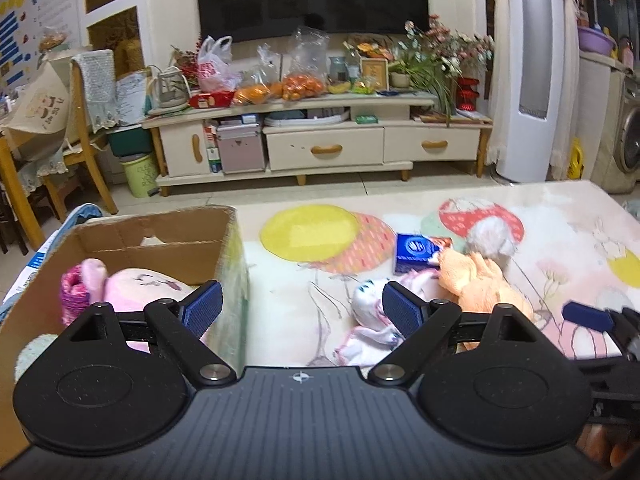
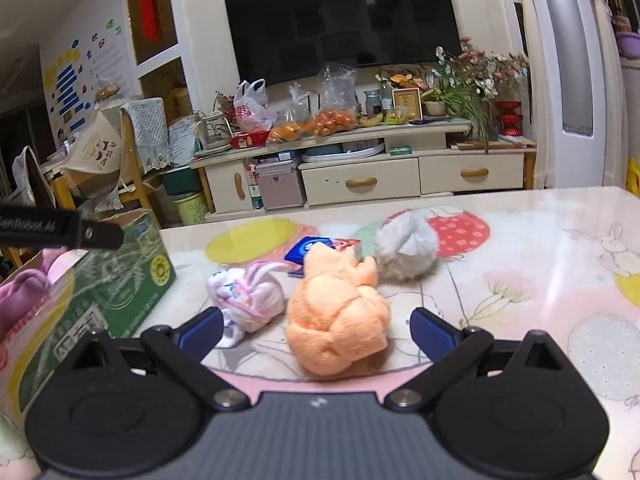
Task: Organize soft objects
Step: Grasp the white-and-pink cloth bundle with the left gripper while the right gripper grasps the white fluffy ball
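A cardboard box (image 1: 224,240) stands at the table's left and holds a pink plush (image 1: 140,284) and a pink knitted item (image 1: 74,294). My left gripper (image 1: 302,306) is open and empty, above the box's right wall. On the table lie a white-and-pink bundle (image 1: 370,308), an orange towel bundle (image 1: 476,280) and a grey fluffy ball (image 1: 488,236). My right gripper (image 2: 316,330) is open with its pads either side of the orange bundle (image 2: 336,320), not touching it. The white-and-pink bundle (image 2: 250,296) lies to its left, the grey ball (image 2: 404,250) behind. The box (image 2: 120,276) shows at the left.
A blue packet (image 1: 416,252) lies flat behind the bundles, and shows in the right wrist view (image 2: 310,250). The table (image 2: 520,272) has a patterned cover with bare room to the right. Beyond the table stand a TV cabinet (image 1: 320,148) and chairs (image 1: 80,128).
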Motion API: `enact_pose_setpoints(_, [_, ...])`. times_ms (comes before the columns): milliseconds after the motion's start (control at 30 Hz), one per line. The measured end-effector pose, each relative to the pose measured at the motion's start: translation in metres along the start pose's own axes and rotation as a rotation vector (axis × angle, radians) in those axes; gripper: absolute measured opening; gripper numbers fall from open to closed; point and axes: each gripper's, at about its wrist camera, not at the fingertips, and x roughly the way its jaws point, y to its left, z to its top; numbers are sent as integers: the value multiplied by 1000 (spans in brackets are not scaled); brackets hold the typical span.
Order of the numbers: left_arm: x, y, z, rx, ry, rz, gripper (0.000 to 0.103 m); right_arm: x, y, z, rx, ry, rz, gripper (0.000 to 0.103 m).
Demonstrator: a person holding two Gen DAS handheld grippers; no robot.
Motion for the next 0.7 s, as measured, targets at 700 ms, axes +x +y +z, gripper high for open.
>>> enact_pose_setpoints(700, [74, -49, -24, 104, 77, -59, 103, 50, -74, 33, 166, -11, 12, 101])
